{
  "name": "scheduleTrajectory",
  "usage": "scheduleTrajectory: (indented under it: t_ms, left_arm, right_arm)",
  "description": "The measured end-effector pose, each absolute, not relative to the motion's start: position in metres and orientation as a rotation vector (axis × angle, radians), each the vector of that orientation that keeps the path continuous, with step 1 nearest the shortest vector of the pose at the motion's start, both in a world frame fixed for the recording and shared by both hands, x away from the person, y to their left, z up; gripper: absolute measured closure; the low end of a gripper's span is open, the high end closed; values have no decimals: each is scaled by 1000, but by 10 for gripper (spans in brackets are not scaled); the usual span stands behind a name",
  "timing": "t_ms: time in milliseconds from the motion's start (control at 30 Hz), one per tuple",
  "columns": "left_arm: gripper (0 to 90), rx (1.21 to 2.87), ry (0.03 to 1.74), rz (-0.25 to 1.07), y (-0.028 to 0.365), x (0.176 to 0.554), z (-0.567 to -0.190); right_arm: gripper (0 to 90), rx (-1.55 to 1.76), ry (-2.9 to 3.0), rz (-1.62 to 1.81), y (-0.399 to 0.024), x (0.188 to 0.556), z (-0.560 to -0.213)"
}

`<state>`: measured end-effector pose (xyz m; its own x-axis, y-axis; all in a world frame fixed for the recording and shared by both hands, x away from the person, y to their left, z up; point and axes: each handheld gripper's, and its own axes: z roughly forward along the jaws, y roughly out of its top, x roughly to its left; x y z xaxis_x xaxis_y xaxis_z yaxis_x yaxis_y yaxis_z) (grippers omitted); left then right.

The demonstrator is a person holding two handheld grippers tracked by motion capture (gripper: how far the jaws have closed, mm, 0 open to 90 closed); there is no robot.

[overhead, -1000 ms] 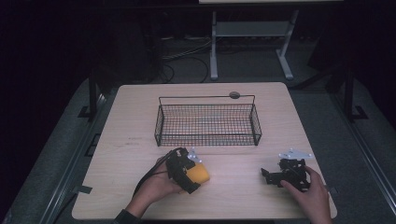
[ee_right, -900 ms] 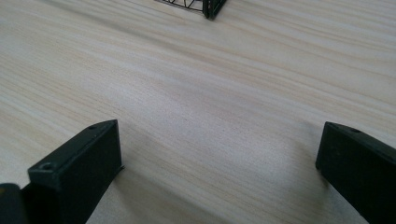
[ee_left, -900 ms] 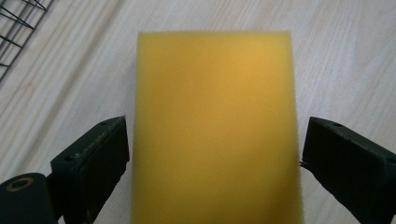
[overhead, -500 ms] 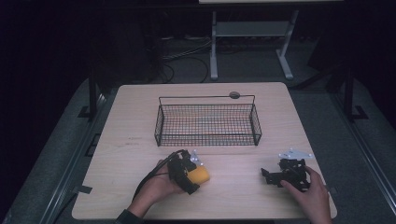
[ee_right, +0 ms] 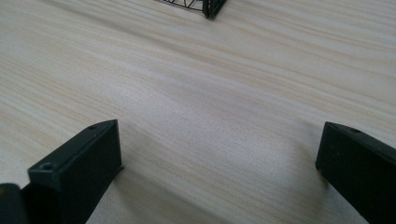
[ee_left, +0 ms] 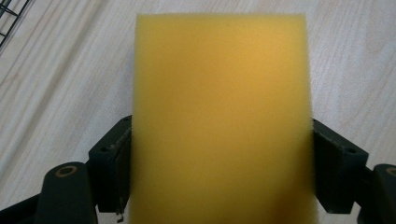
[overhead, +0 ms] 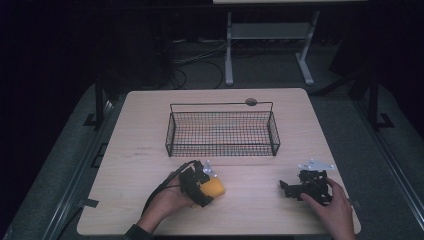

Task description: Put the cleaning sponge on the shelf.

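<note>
A yellow sponge (overhead: 214, 188) lies on the wooden table (overhead: 140, 130) in front of the wire basket (overhead: 222, 149). My left gripper (overhead: 207, 189) lies around it, and its jaws have just been closing. In the left gripper view the sponge (ee_left: 219, 102) stands between both black pads (ee_left: 114, 156), which meet its sides. At the front right, my right gripper (overhead: 286, 190) rests on the table in a hand, pointing left. In the right gripper view that gripper (ee_right: 223, 140) stands wide open over bare wood, with nothing between its jaws.
The black wire basket is empty and sits mid-table with a small dark round object (overhead: 251, 102) on the table behind it. A basket corner (ee_right: 211, 8) shows at the top of the right gripper view. A white stand (overhead: 270, 37) is on the floor beyond.
</note>
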<state>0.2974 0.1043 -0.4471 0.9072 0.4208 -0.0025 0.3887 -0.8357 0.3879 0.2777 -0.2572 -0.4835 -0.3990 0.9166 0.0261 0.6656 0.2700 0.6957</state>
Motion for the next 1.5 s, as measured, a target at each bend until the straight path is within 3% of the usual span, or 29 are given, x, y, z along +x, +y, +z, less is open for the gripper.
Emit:
scheduleTrajectory:
  t_ms: [1500]
  left_arm:
    - [221,2580,638,90,116,308,-398]
  right_arm:
    - [0,1434,2165,898,-257,278,-484]
